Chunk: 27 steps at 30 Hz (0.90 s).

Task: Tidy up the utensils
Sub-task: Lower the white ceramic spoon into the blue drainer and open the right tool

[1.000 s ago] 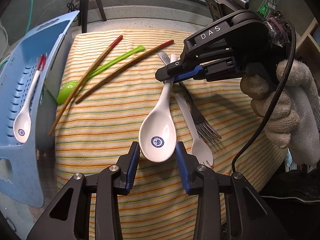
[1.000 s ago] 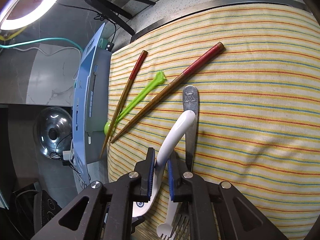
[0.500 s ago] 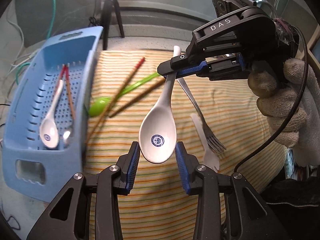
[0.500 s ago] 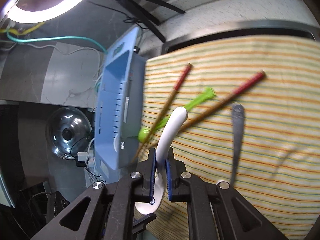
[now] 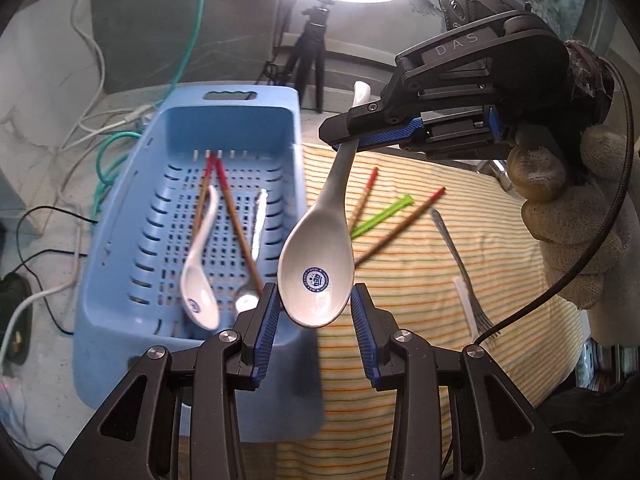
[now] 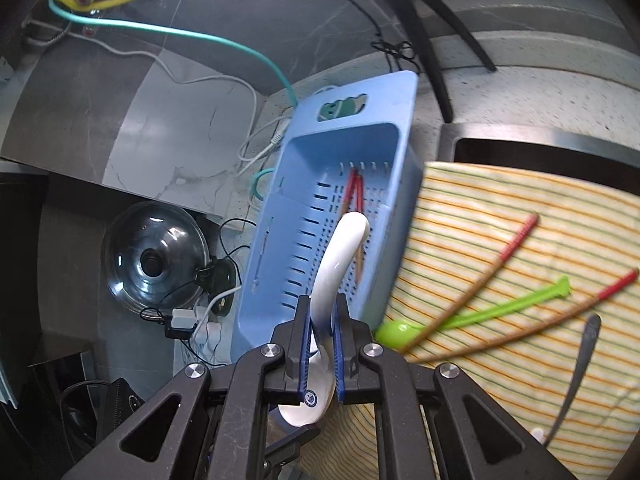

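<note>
My right gripper (image 6: 321, 344) is shut on the handle of a white ceramic spoon (image 5: 320, 264), which hangs in the air over the right rim of the blue perforated basket (image 5: 120, 264). The spoon (image 6: 338, 260) also shows in the right wrist view, in front of the basket (image 6: 280, 216). My left gripper (image 5: 314, 320) is open, its fingers either side of the spoon's bowl without touching it. The basket holds another white spoon (image 5: 198, 280), two red-tipped chopsticks (image 5: 236, 220) and a metal spoon (image 5: 256, 240).
On the striped cloth (image 5: 420, 300) lie two red-tipped chopsticks (image 6: 472, 280), a green spoon (image 6: 480, 312), a metal fork (image 5: 460, 264) and a white plastic fork (image 5: 466, 308). Cables and a pot lid (image 6: 154, 260) lie left of the basket.
My right gripper has lifted the white spoon off the cloth and carried it left toward the basket. My left gripper has moved along with it, staying open around the bowl.
</note>
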{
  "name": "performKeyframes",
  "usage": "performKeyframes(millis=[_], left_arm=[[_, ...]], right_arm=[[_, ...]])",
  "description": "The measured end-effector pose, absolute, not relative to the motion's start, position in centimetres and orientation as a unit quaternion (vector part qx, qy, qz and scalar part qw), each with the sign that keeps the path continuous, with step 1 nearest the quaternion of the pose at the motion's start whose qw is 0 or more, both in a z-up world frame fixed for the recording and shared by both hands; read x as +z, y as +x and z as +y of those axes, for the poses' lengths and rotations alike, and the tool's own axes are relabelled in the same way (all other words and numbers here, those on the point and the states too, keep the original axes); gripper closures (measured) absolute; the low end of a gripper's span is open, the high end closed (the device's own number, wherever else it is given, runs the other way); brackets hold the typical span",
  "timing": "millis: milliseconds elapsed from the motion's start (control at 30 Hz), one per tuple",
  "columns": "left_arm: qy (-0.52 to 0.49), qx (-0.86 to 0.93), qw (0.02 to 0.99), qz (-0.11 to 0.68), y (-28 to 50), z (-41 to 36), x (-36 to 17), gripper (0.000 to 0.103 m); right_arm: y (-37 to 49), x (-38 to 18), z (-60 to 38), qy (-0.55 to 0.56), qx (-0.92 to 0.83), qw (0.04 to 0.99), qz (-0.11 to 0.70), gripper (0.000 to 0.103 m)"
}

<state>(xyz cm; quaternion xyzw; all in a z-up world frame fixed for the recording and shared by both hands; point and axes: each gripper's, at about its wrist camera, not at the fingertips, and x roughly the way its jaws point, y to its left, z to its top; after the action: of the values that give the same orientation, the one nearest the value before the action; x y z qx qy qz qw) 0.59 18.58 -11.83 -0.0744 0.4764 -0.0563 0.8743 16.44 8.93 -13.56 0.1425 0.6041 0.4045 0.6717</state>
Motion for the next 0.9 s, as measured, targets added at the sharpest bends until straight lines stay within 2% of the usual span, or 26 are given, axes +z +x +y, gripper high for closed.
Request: performKeyframes(millis=[533, 633, 700, 767, 900], left_arm=[[-0.097, -0.034, 0.859, 0.502, 2.6, 23.3, -14.7, 0.068], [-0.099, -0.030, 0.858, 0.503, 2.7, 23.6, -14.8, 0.068], [-0.102, -0.022, 0.858, 0.503, 2.8, 23.9, -14.8, 0.068], [-0.104, -0.017, 0.858, 0.503, 2.8, 24.1, -14.7, 0.068], [-0.102, -0.013, 0.858, 0.504, 2.8, 24.2, -14.6, 0.068]], right_arm=[[18.1, -15.8, 15.3, 0.101, 0.397, 0.674, 0.615, 0.094], [18.3, -16.1, 15.8, 0.093, 0.390, 0.675, 0.619, 0.091], [18.2, -16.3, 16.1, 0.084, 0.385, 0.678, 0.620, 0.084], [18.2, -16.3, 16.1, 0.084, 0.385, 0.679, 0.619, 0.068], [18.0, -16.1, 16.4, 0.073, 0.385, 0.687, 0.612, 0.068]])
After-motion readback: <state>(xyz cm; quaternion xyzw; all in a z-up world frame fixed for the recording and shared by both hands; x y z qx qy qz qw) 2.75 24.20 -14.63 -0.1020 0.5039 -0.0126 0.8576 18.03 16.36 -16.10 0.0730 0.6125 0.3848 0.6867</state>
